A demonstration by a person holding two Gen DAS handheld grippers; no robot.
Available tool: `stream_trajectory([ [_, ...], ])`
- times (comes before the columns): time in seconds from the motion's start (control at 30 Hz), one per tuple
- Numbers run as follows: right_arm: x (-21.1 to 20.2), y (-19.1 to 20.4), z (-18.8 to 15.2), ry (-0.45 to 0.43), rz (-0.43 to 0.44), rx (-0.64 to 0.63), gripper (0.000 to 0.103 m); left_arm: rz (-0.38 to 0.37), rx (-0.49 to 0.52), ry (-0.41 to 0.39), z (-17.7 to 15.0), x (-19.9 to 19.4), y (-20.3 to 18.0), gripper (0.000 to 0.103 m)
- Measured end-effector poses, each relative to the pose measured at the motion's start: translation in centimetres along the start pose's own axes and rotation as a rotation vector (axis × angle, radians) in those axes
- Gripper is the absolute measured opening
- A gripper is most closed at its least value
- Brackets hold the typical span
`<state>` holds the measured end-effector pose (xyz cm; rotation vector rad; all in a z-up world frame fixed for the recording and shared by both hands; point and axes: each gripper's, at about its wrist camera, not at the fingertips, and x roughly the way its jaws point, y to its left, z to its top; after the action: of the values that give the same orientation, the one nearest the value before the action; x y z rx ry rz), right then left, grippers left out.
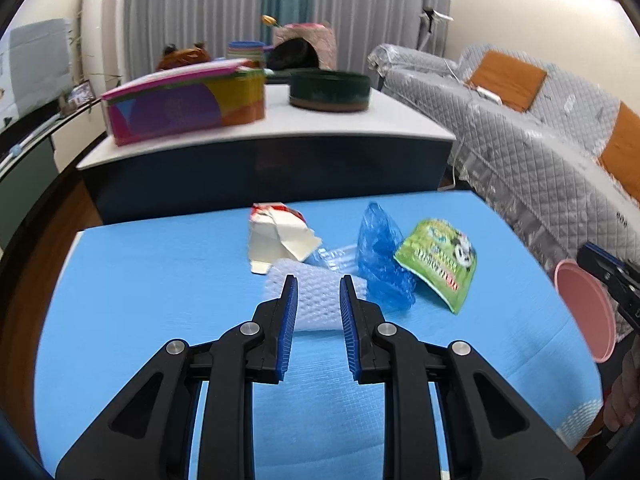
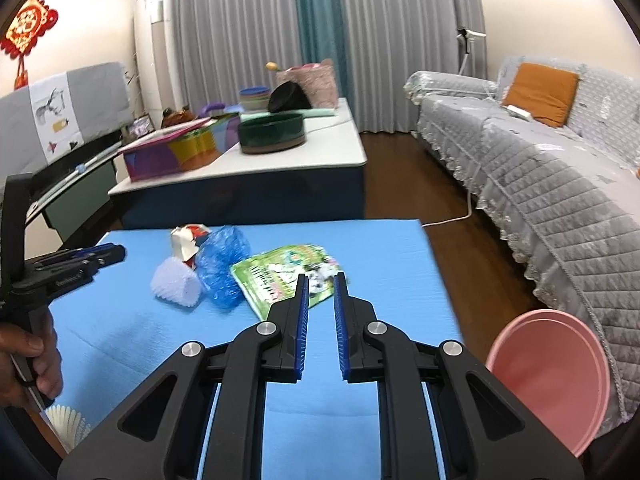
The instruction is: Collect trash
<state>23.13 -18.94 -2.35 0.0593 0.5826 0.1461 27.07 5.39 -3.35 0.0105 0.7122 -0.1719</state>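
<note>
The left gripper [image 1: 318,286] tilts downward, its jaws a narrow gap apart with nothing pressed between the blue pads [image 1: 289,320]. The right gripper [image 2: 321,285] tilts down too, jaws parted slightly narrower, gripping nothing. A hand [image 2: 30,360] wraps the left gripper's handle.

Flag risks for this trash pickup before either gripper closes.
1. The white foam net is soft; the left gripper, narrowly open, may squash it or slip off.
2. The green snack bag lies flat, hard for the right gripper to pinch.
3. The pink bin sits off the mat's edge, so drops may miss.
</note>
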Motion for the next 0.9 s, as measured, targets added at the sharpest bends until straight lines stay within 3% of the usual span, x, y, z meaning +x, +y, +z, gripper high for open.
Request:
stream_trajectory([
  [0.07,1.6,0.9,-0.3,0.016,0.007,-0.015,0.014,0.001,0.031,0.011,-0.1,0.9,-0.8,0.029],
  [0.13,2.8,1.5,-0.4,0.026,0.011,-0.029,0.014,0.001,0.056,0.016,-0.2,1.7,-1.4,0.048],
  [0.33,6.2,2.6,-0.9,0.078,0.026,-0.042,0.019,0.030,0.134,0.063,-0.8,4.4,-3.0,0.049],
  [0.57,9.0,3.7,-1.4,0.144,0.029,-0.066,0.036,0.089,0.154,0.109,-1.2,6.4,-3.1,0.049],
  [0.63,9.7,4.2,-1.5,0.160,0.026,-0.082,0.038,0.099,0.141,0.109,-1.2,6.4,-2.6,0.042],
  [0.7,10.1,4.6,-1.5,0.170,0.025,-0.097,0.039,0.101,0.124,0.118,-1.2,6.3,-2.0,0.019],
  [0.77,10.6,5.2,-1.5,0.183,0.021,-0.119,0.042,0.109,0.104,0.122,-1.2,6.2,-1.2,0.010],
  [0.9,11.9,6.2,-2.0,0.221,-0.008,-0.172,0.043,0.101,0.065,0.107,-0.9,5.5,0.0,0.006],
])
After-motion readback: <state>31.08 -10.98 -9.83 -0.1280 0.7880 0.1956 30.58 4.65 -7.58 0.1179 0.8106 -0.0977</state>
